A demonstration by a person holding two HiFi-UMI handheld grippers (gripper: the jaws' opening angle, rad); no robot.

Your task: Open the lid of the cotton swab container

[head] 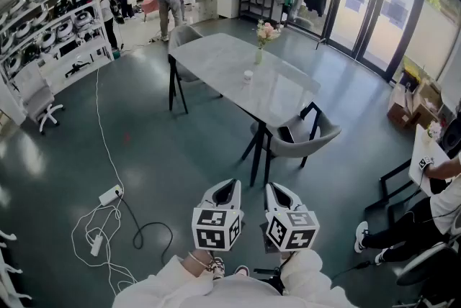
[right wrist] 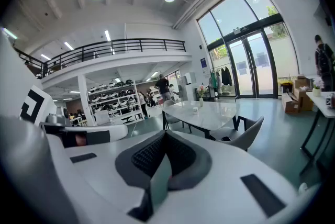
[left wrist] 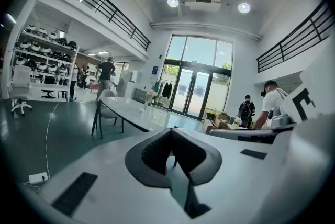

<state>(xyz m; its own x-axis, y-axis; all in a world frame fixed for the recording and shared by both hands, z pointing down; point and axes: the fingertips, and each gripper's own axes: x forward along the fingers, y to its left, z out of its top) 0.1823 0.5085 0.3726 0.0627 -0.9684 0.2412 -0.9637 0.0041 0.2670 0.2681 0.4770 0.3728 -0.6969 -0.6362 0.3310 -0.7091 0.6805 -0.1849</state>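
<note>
The cotton swab container (head: 248,76) is a small white pot standing on the grey marble table (head: 212,62), a little in front of a vase of flowers (head: 261,46). It shows tiny and far off in the left gripper view (left wrist: 141,111) and in the right gripper view (right wrist: 196,110). My left gripper (head: 225,191) and right gripper (head: 278,195) are held side by side close to my body, well short of the table, over the floor. Both are shut with nothing between the jaws, as the left gripper view (left wrist: 171,152) and the right gripper view (right wrist: 165,157) show.
A grey chair (head: 299,137) stands at the table's near corner and another (head: 181,37) at its far side. A power strip with a cable (head: 109,196) lies on the floor at the left. A seated person (head: 425,216) is at the right, and shelves (head: 54,26) line the left wall.
</note>
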